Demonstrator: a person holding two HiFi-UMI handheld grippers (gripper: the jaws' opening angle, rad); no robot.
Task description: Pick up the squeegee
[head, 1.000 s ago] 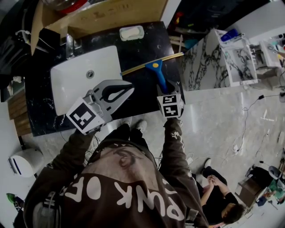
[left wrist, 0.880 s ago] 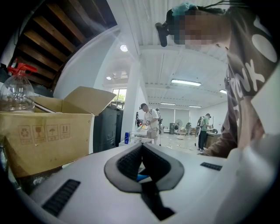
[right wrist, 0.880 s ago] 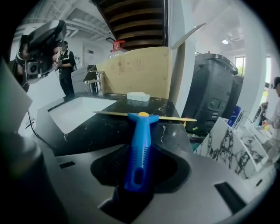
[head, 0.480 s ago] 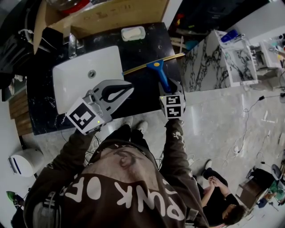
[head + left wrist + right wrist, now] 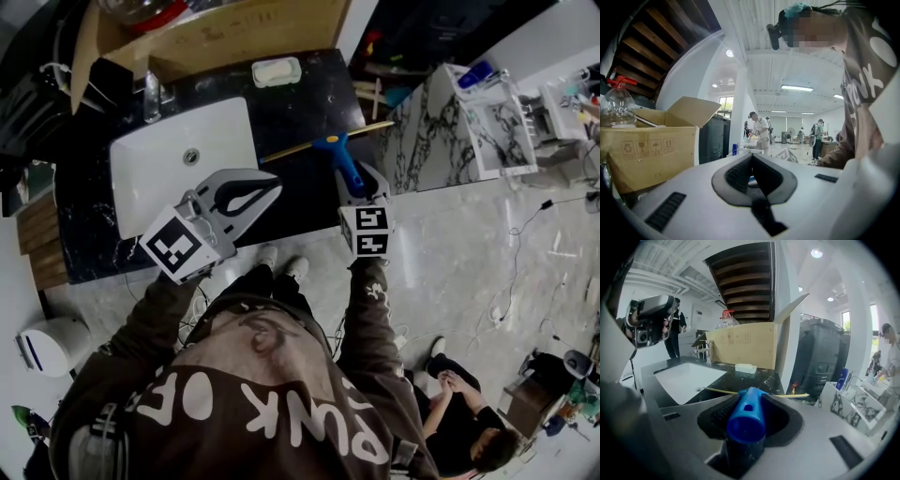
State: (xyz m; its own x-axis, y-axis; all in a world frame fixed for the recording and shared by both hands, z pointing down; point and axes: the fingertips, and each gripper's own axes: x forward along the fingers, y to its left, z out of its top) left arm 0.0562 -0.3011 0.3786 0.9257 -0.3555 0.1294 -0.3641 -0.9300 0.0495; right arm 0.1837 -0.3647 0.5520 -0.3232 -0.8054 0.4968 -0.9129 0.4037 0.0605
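Observation:
The squeegee (image 5: 339, 157) has a blue handle (image 5: 746, 416) and a long yellow blade (image 5: 790, 395). My right gripper (image 5: 360, 187) is shut on the handle and holds the squeegee above the right part of the black countertop (image 5: 300, 98), blade end pointing away from me. In the right gripper view the handle fills the gap between the pads of my right gripper (image 5: 749, 398). My left gripper (image 5: 274, 187) hovers over the front of the counter by the white sink (image 5: 150, 173); its jaws meet at the tips with nothing in them, as the left gripper view (image 5: 751, 158) also shows.
A soap dish (image 5: 277, 70) lies at the back of the counter, with an open cardboard box (image 5: 244, 28) behind it. A marble-patterned vanity (image 5: 441, 131) stands to the right. A person sits on the floor at lower right (image 5: 464, 422). A spray bottle (image 5: 616, 105) stands in the box.
My right gripper has risen with the squeegee, whose blade has come off the counter and shifted slightly to the right. The left gripper has stayed put.

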